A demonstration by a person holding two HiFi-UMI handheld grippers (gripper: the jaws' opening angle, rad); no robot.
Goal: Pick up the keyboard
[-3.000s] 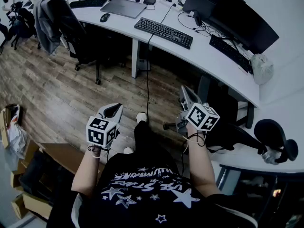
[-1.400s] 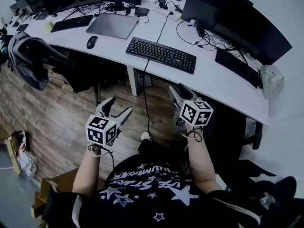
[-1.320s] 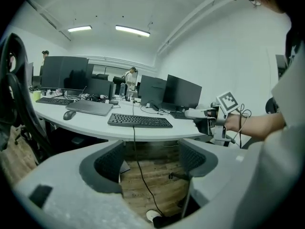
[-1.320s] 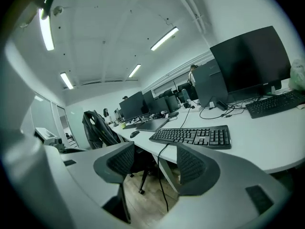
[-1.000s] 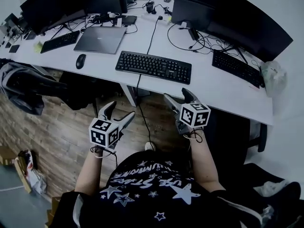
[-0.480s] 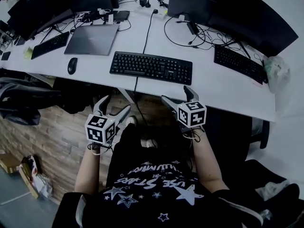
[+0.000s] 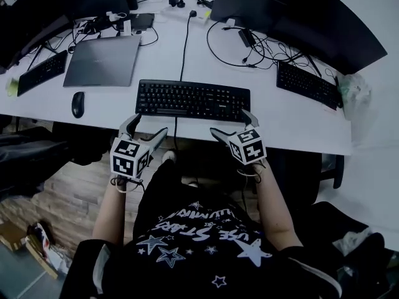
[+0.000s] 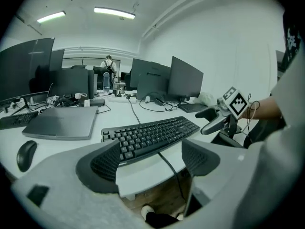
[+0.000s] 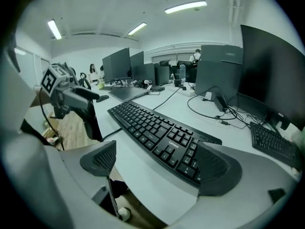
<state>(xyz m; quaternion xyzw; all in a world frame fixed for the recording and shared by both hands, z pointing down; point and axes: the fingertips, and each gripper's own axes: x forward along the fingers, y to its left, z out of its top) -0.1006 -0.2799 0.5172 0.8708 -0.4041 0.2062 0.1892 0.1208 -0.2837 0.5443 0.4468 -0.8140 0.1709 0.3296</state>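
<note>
A black keyboard [image 7: 193, 99] lies flat on the white desk [image 7: 293, 120], close to its front edge, with its cable [image 7: 175, 128] hanging over that edge. My left gripper [image 7: 145, 128] is open just short of the keyboard's left end, and the left gripper view shows the keyboard [image 8: 152, 133] beyond the empty jaws of the left gripper [image 8: 153, 159]. My right gripper [image 7: 232, 123] is at the keyboard's right end, its jaws opening. In the right gripper view the keyboard [image 9: 162, 132] lies ahead of the right gripper [image 9: 157, 166], touched by neither pad.
Left of the keyboard are a closed grey laptop [image 7: 103, 60] and a black mouse [image 7: 77, 103]. Other keyboards lie at the far left [image 7: 40, 72] and at the right [image 7: 308, 85]. Monitors [image 7: 299, 17] and loose cables [image 7: 240, 48] line the back. A dark chair [image 7: 37, 161] stands at my left.
Both grippers have come forward from over the floor to the desk's front edge, ending at the keyboard's two ends. The right gripper's jaws have spread wider.
</note>
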